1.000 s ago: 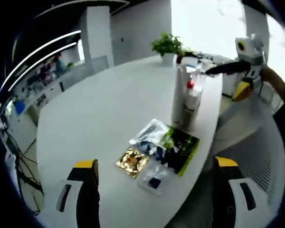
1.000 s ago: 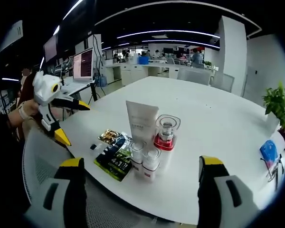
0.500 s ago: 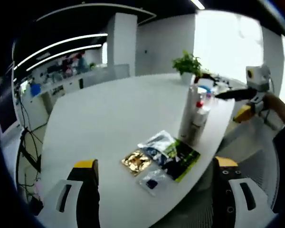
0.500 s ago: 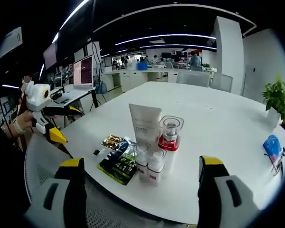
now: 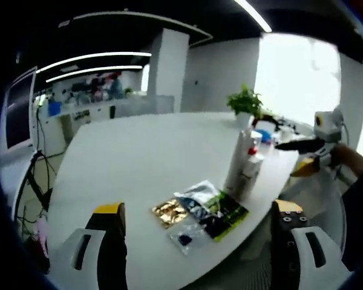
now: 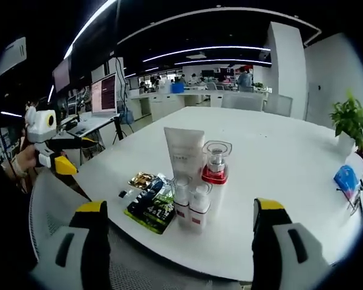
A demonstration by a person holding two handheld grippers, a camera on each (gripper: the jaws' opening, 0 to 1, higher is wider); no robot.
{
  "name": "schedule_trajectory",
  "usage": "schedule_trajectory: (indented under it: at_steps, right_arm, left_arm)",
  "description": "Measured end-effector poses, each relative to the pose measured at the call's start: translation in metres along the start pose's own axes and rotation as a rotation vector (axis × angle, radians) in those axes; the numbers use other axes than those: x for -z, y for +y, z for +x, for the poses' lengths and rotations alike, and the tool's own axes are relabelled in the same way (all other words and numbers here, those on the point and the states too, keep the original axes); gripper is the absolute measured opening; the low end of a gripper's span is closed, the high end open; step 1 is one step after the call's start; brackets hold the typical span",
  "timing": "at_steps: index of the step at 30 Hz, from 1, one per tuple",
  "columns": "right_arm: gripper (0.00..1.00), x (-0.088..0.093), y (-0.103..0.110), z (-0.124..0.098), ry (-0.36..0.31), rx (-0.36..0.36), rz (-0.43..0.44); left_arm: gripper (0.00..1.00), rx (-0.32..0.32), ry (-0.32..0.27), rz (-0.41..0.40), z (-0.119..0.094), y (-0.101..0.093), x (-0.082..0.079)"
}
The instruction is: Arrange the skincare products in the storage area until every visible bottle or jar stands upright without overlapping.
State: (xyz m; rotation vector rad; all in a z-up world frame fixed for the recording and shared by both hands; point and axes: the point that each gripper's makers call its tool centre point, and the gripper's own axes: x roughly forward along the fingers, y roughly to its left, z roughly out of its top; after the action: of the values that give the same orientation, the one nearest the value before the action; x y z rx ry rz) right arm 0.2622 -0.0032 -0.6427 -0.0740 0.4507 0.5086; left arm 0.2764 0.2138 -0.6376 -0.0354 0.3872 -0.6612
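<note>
On the white table point(image 6: 278, 157) stands a tight upright cluster: a white tube point(image 6: 184, 151), a red bottle with a clear cap point(image 6: 216, 162) and two small clear-capped bottles point(image 6: 183, 198) point(image 6: 199, 205). Beside them lie several flat sachets point(image 6: 150, 199). My right gripper point(image 6: 179, 205) is open and empty, well short of the cluster. In the left gripper view the same tube point(image 5: 236, 158), bottles point(image 5: 251, 164) and sachets point(image 5: 199, 208) sit ahead of my open, empty left gripper point(image 5: 198, 207). Each gripper also appears in the other's view: the left gripper point(image 6: 72, 154) and the right gripper point(image 5: 290, 156).
A potted plant point(image 6: 346, 119) and a blue packet point(image 6: 345, 179) stand at the table's far end. A grey mesh chair point(image 6: 54, 205) sits by the table edge near the person's hand point(image 6: 24, 158). Desks with monitors point(image 6: 106, 81) fill the room behind.
Both views have shifted as the hands moved, drawing slightly back from the table. The tube, bottles and sachets stay where they were. Both grippers remain open.
</note>
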Motion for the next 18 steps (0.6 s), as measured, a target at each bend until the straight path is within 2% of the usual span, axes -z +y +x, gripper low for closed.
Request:
schedule_trajectory:
  at_steps: [2, 6, 8, 10, 12, 14, 15, 17, 18]
  right_arm:
    - [1.00, 0.000, 0.000, 0.000, -0.014, 0.010, -0.021]
    - [1.00, 0.005, 0.001, 0.001, 0.003, 0.015, -0.058]
    - [1.00, 0.007, 0.000, 0.001, 0.008, 0.022, -0.075]
    - [1.00, 0.010, -0.001, 0.002, 0.019, 0.022, -0.069]
    - [1.00, 0.014, -0.002, 0.003, 0.036, 0.017, -0.057]
    - [1.00, 0.011, -0.001, 0.002, 0.016, 0.011, -0.056]
    - [1.00, 0.008, -0.002, 0.002, -0.004, 0.011, -0.056]
    - [1.00, 0.007, -0.001, 0.002, -0.012, 0.006, -0.058]
    - [1.00, 0.007, 0.000, 0.001, -0.019, -0.003, -0.055]
  left_arm:
    - [0.97, -0.011, -0.045, -0.028, -0.001, 0.000, -0.005]
    - [0.97, -0.009, -0.052, -0.050, -0.001, -0.003, -0.003]
    - [0.97, -0.020, -0.056, -0.031, -0.001, -0.004, -0.002]
    - [0.97, -0.031, -0.074, -0.021, -0.001, -0.005, -0.004]
    - [0.97, -0.026, -0.075, -0.054, 0.001, -0.007, -0.002]
    - [0.97, -0.026, -0.075, -0.061, 0.002, -0.008, -0.001]
    - [0.97, -0.048, -0.073, -0.043, 0.001, -0.006, -0.001]
    - [0.97, -0.076, -0.105, -0.013, 0.000, -0.002, -0.006]
    - [0.97, -0.072, -0.129, -0.036, 0.000, -0.004, -0.009]
